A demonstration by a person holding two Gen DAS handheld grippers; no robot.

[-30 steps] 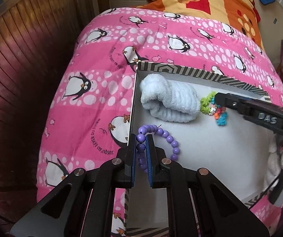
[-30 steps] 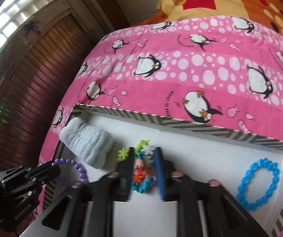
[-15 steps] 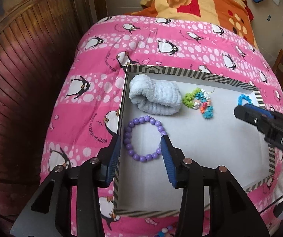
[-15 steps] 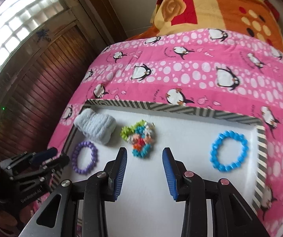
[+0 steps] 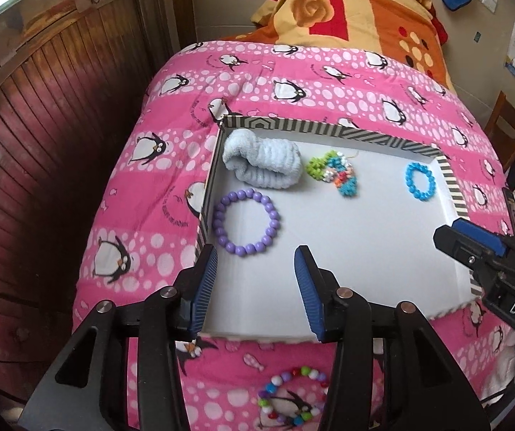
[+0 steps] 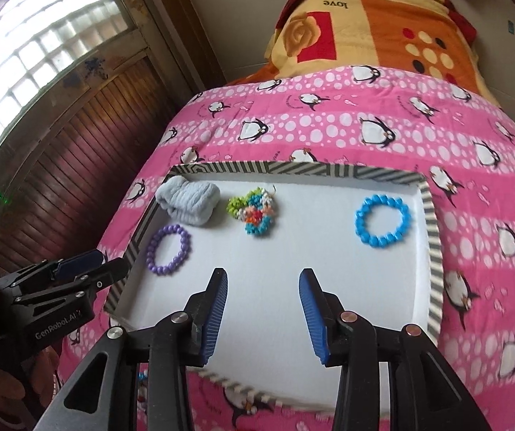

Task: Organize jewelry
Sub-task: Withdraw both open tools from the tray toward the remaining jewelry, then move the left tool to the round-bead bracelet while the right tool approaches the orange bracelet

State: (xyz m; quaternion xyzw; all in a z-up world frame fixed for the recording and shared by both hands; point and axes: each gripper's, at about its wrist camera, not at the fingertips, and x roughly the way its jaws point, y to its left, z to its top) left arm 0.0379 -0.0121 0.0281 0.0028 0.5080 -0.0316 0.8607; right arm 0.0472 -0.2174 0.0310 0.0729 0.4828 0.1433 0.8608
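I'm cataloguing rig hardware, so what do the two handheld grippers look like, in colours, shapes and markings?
Both are alike: the left gripper and right gripper have black angular linkage arms with round metal pivot pins and two fingers faced with blue ribbed pads. White lettering reads "DAS" on the right gripper's side and "GenRobot.AI" on the left's.
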